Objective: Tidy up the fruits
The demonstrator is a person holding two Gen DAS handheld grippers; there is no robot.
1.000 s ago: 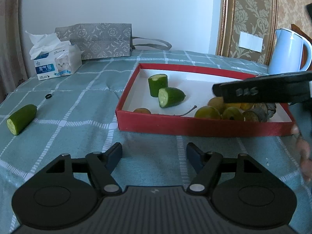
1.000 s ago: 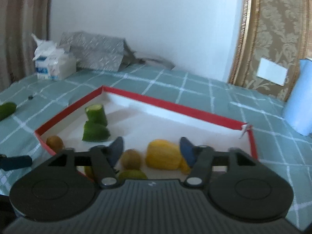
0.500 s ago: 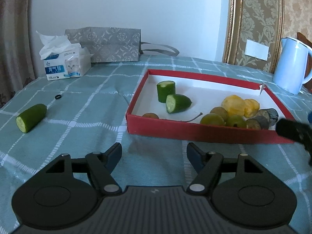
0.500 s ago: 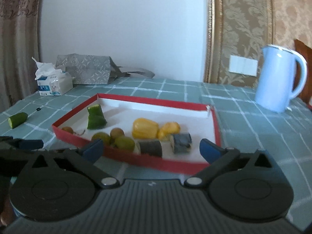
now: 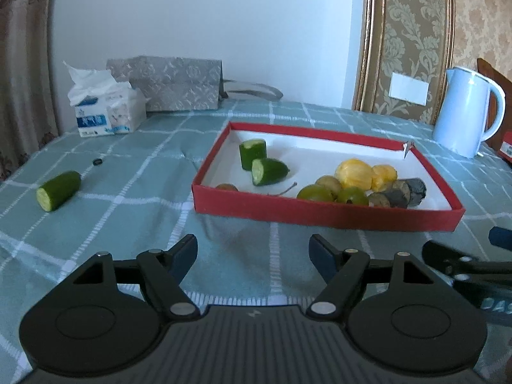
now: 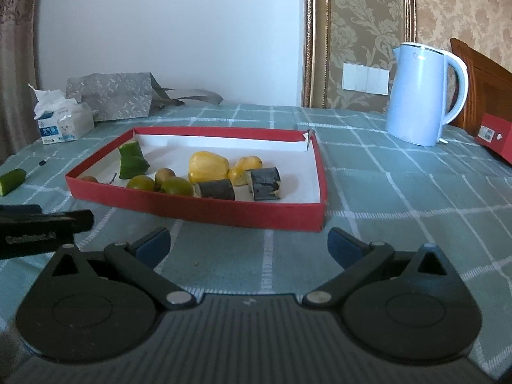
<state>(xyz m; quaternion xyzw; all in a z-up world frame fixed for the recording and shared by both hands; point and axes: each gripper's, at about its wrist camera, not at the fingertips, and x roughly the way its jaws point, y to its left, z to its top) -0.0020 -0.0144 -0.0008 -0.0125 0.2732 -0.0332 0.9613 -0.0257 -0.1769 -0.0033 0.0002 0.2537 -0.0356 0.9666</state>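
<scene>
A red tray (image 5: 320, 212) (image 6: 204, 208) on the green checked cloth holds two cucumber pieces (image 5: 267, 170), green and brown round fruits (image 6: 166, 183), two yellow pieces (image 6: 208, 166) and two dark chunks (image 6: 264, 183). One more cucumber piece (image 5: 57, 189) (image 6: 11, 180) lies on the cloth far left of the tray. My left gripper (image 5: 252, 252) hovers in front of the tray, its jaws opening with nothing between them. My right gripper (image 6: 248, 243) is wide open and empty before the tray's near right corner.
A tissue box (image 5: 107, 112) and a grey patterned bag (image 5: 174, 84) stand at the back left. A light blue kettle (image 6: 422, 94) stands back right, beside a red box (image 6: 494, 132). A small black ring (image 5: 97, 161) lies on the cloth.
My right gripper pulled back out of the tray, opened wide and left the yellow piece lying there. The left gripper backed away a little, and its jaws spread slightly.
</scene>
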